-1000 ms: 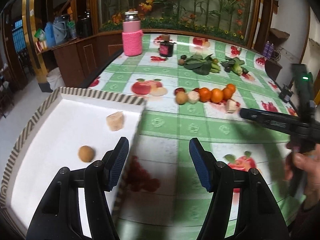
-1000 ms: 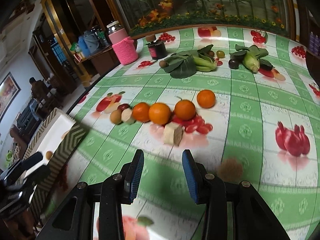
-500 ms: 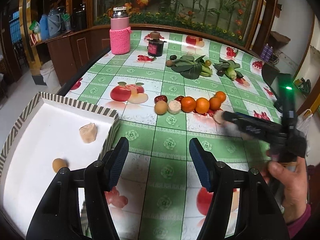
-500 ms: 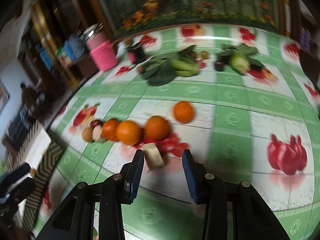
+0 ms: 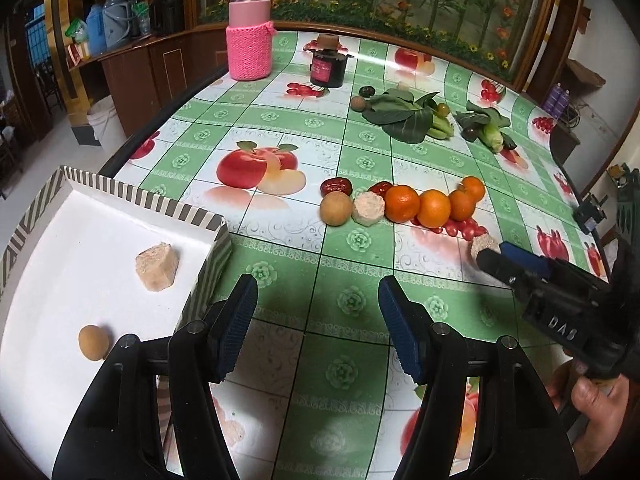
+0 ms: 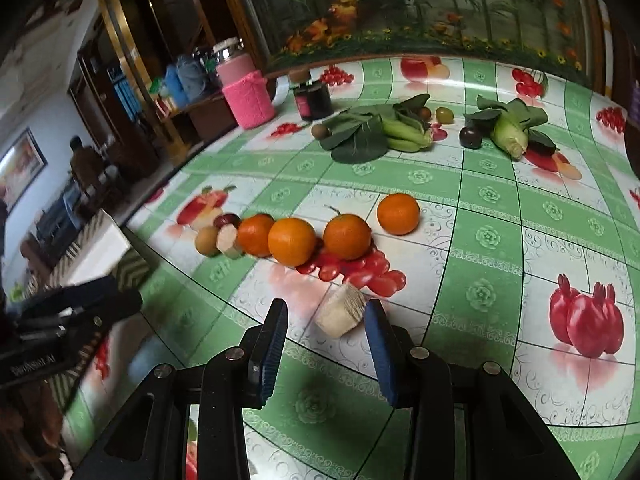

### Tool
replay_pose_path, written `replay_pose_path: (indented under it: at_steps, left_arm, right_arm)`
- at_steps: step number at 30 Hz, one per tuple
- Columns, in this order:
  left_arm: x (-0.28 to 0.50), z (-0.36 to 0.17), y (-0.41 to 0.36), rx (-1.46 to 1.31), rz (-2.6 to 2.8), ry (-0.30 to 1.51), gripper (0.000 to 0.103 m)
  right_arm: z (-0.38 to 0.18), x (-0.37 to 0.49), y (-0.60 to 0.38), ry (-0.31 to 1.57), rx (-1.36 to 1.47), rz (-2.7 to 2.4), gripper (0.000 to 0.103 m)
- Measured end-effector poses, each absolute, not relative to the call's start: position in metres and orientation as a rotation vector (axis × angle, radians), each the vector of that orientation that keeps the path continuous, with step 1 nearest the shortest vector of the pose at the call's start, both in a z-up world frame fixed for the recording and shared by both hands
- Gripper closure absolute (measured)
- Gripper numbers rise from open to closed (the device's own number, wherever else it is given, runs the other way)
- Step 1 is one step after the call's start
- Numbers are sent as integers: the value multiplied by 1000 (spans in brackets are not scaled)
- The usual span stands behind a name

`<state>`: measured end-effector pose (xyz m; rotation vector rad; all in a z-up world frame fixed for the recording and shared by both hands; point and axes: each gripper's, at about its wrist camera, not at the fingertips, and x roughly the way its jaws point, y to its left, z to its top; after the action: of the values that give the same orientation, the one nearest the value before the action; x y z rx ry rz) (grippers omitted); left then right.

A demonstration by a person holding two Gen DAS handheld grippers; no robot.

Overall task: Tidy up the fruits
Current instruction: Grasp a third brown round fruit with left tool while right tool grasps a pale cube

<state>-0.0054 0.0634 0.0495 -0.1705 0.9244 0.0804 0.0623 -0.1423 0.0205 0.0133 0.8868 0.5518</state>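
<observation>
A pale cut chunk of fruit (image 6: 341,315) lies on the tablecloth between my right gripper's (image 6: 326,322) open fingers, close to the right pad; it also shows in the left wrist view (image 5: 483,245). Behind it stands a row of several oranges (image 6: 291,241), a second pale chunk (image 6: 229,238), a brown round fruit (image 6: 206,241) and red dates (image 5: 336,187). My left gripper (image 5: 314,300) is open and empty above the table beside a white striped box (image 5: 120,196), which holds a pale chunk (image 5: 157,266) and a small brown fruit (image 5: 93,342).
Leafy greens (image 5: 404,114) and small dark fruits lie at the back. A pink-sleeved flask (image 5: 249,30) and a dark jar (image 5: 328,64) stand at the far left. The table edge runs along the left by the box.
My right gripper has moved forward so the pale chunk now sits between its fingers. My left gripper has swung right, away from the box, toward the fruit row.
</observation>
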Motion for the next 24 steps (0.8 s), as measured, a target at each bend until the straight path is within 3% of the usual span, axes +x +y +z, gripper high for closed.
replay_pose_path:
  at_steps: [9, 14, 24]
  left_arm:
    - [15, 43, 65, -204, 96, 929, 40]
    - [30, 40, 65, -195, 113, 934, 40]
    - [65, 24, 59, -65, 114, 960, 41]
  right_arm:
    - [9, 74, -141, 887, 26, 549, 64]
    - [10, 73, -135, 882, 14, 554, 76]
    - [9, 74, -144, 899, 60, 568, 76]
